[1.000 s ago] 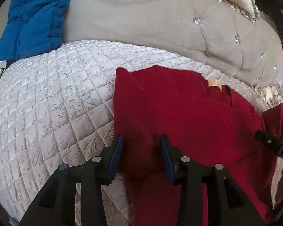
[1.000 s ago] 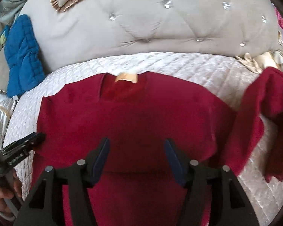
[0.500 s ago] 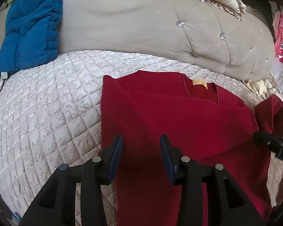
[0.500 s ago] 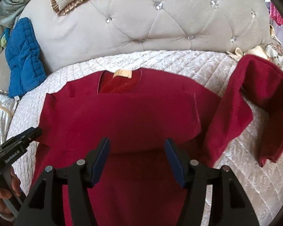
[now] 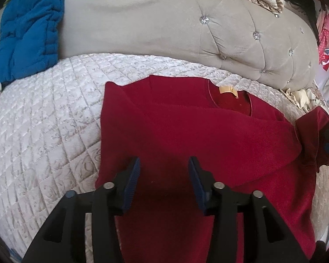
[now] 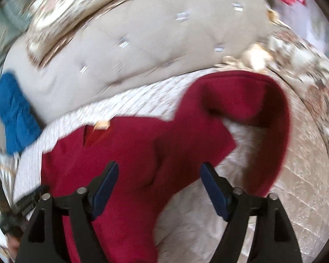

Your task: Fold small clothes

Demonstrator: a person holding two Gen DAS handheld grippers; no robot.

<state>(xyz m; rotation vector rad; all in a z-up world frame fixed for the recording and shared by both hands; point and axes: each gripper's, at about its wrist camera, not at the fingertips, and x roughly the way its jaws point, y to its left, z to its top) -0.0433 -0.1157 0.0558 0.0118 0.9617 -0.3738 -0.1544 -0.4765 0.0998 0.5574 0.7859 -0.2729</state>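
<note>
Now red sweater [image 5: 186, 135] flat, collar toward headboard [image 5: 164, 26]; both claws just spreading, nothing pinched.

Red sweater [image 5: 186, 135], white quilted cover [image 5: 43, 120], blue jacket [image 5: 28, 28]

neck label [image 5: 228, 91] on red sweater [image 5: 186, 135], one mark, maybe "M", too small to be sure

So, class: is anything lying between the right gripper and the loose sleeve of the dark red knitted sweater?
Nothing visible. The right gripper stands open above the dark red knitted sweater; its loose sleeve curls free on the cream quilted bedspread, with only bare quilt between.
</note>
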